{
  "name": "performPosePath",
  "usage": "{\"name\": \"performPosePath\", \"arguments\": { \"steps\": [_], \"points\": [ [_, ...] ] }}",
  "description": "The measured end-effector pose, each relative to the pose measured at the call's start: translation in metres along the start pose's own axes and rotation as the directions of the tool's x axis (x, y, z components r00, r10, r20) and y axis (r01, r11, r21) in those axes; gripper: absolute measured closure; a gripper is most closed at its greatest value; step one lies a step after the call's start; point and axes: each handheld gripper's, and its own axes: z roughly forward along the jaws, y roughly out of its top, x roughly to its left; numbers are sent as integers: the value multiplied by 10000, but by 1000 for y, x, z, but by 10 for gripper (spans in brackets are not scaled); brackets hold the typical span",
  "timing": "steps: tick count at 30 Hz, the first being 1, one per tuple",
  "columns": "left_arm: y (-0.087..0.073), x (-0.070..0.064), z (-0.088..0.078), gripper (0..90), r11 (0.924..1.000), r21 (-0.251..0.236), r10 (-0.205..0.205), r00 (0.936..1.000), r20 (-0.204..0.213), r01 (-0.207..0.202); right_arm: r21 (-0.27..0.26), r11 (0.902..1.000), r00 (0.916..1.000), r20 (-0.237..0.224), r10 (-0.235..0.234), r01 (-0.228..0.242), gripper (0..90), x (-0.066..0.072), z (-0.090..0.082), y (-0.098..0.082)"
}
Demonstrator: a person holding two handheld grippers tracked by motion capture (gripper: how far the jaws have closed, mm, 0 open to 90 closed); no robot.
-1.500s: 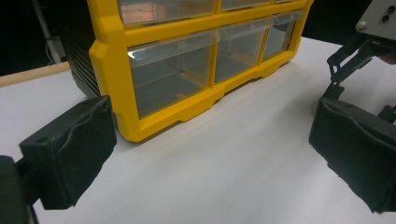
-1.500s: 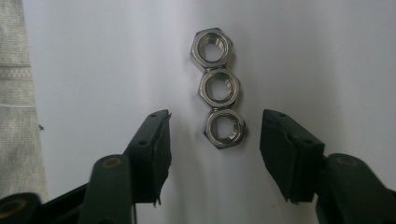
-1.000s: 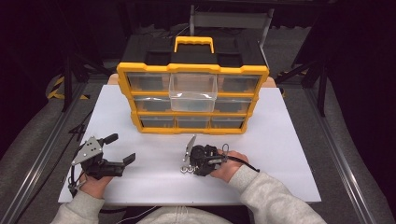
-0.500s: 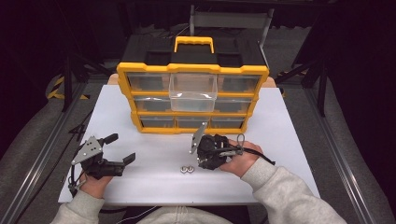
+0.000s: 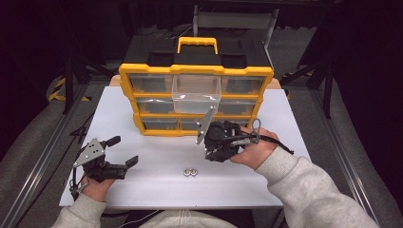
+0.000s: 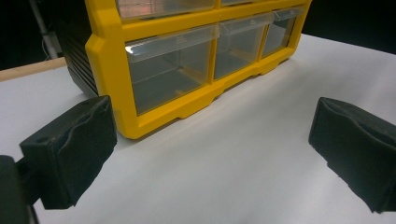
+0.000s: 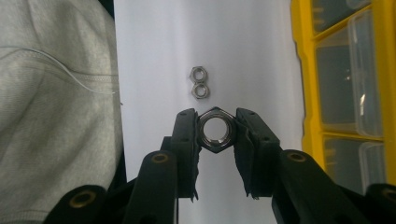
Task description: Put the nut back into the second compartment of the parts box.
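My right gripper (image 7: 215,122) is shut on a steel hex nut (image 7: 215,130), pinched flat between its two black pads and held in the air. In the high view this gripper (image 5: 209,151) hangs above the white table, just in front of the yellow drawer organizer (image 5: 196,97). Two more hex nuts (image 5: 190,173) lie side by side on the table below it, also the nuts (image 7: 200,85) seen past the held one. One clear drawer (image 5: 196,93) in the organizer's top row is pulled out. My left gripper (image 5: 124,151) rests at the table's left front, open and empty, its pads (image 6: 70,149) wide apart.
The organizer (image 6: 187,60) has three rows of clear drawers and a yellow handle on top. The white table (image 5: 157,156) ends close to the person's body; a grey sleeve (image 7: 51,107) lies beside the right gripper. Dark floor and metal rails surround the table.
The right gripper has risen from the table front and moved toward the organizer, carrying one nut; the two other nuts stay on the table. The left gripper has not moved.
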Motion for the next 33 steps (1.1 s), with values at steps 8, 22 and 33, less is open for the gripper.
{"name": "performPosePath", "arguments": {
  "steps": [8, 22, 33],
  "points": [
    [0, 1, -1, 16, 10000, 31, -29, 10000, -17, 29, -3, 10000, 9994, 337, -78, 78, 701, -7, -33, 14],
    [0, 1, 1, 16, 9999, 96, -75, 10000, 9, 75, -534, 9985, 9977, 674, 124, -88, 701, -28, -82, 31],
    [-1, 2, 1, 16, 9999, 96, -54, 10000, 32, 54, -894, 9950, 9919, 1148, 540, -438, 701, -55, -120, 51]
  ]
}}
